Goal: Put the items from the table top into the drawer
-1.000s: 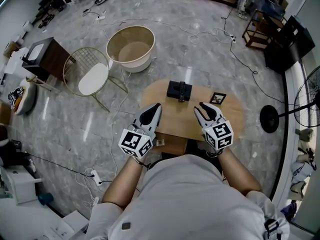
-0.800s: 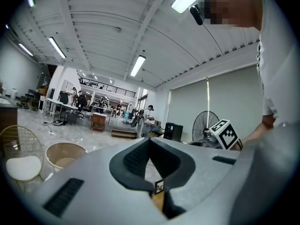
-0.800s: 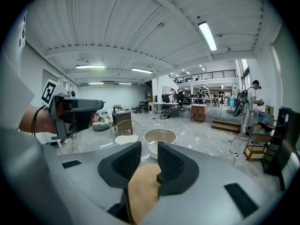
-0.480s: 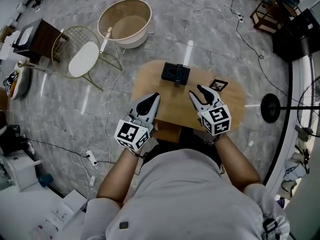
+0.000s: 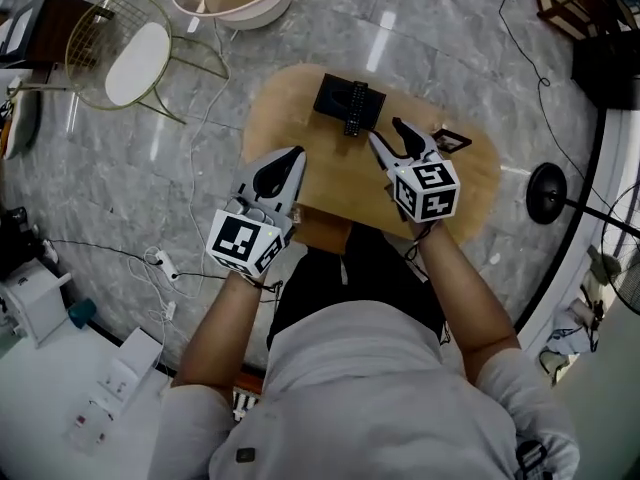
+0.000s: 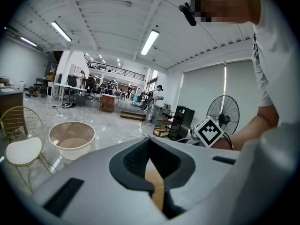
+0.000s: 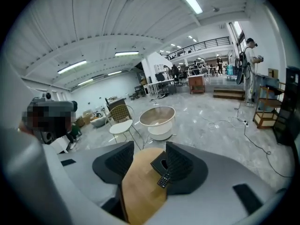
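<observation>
The remote (image 5: 354, 109) lies across the top of a black box (image 5: 333, 96) near the far edge of the oval tabletop (image 5: 300, 196). A small black frame (image 5: 452, 140) sits toward the far right edge, apart from both. None of these is in the drawer (image 5: 325, 232) yet. Its wooden front seems to show under the near edge, though I cannot tell whether it is pulled out. The right hand-held gripper (image 5: 384, 129) hangs over the tabletop just short of the remote. Its jaws are spread and have just been opening, with only bare wood and the remote's near end in line between them, nothing pinched. The left hand-held gripper (image 5: 295, 156) is over the near left part, its jaws pressed together and empty. The main risk looks to be in the pick. The remote is thin and rests on the box, so a closing pad could catch the box's edge, shove the remote off the far side, or let it tip out of a shallow pinch. The frame lies close beside the right arm and could be knocked toward the edge. If the drawer is in fact closed, a loaded hand-held gripper would have nowhere to set its item down.
</observation>
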Available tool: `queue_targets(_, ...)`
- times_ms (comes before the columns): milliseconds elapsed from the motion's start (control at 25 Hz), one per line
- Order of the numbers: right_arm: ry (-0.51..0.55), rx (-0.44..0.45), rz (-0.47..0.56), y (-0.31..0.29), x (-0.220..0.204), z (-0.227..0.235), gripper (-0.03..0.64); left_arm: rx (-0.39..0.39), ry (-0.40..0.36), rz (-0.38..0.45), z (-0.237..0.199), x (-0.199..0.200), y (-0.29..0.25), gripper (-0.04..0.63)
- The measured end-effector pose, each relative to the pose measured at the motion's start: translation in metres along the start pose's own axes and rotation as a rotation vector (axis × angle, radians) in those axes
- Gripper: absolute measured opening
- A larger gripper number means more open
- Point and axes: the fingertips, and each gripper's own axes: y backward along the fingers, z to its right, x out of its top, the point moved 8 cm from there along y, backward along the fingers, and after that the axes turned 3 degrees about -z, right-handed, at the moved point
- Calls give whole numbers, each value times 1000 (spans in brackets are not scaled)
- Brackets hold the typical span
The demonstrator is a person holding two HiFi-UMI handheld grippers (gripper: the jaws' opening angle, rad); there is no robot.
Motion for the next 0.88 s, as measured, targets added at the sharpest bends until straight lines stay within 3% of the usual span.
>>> queue_targets(280, -12, -19, -102, -101, -47, 51, 229, -17, 51, -69, -32, -58, -64, 9)
queue_targets(480, -30, -29, -185, -162, -88, 75, 230, 22, 90, -81, -68, -96, -98, 9)
queue_targets(880, -114, -65, -256, -245, -148, 114, 232, 36, 162, -103, -109, -163, -143, 9)
